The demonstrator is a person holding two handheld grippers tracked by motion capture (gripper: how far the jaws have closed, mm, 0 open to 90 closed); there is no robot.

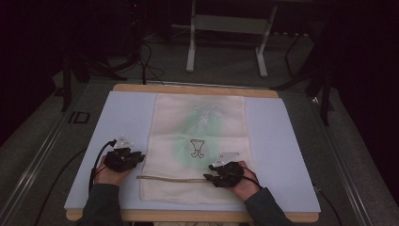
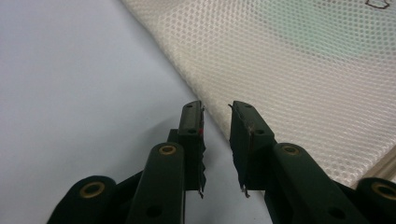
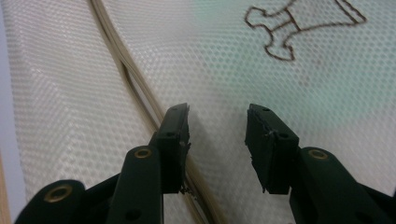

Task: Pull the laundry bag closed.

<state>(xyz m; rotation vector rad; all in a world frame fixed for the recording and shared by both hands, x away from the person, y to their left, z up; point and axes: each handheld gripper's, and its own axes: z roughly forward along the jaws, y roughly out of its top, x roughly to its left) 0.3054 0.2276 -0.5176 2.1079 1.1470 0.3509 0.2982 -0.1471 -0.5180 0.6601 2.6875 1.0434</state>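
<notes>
Gripping the mesh bag [image 1: 197, 141], flat mid-mat, looks the step; left gripper [image 2: 217, 116] hangs parted at its left edge, holding nothing; right gripper [image 3: 217, 121] spread over its drawstring [image 3: 135, 84]; both should close low on fabric, evenly.

Cream mesh cloth bag [image 1: 197, 141], matt board [image 1: 117, 122]

Bare mat [image 1: 120, 122] beside mesh bag [image 1: 197, 122]
</notes>
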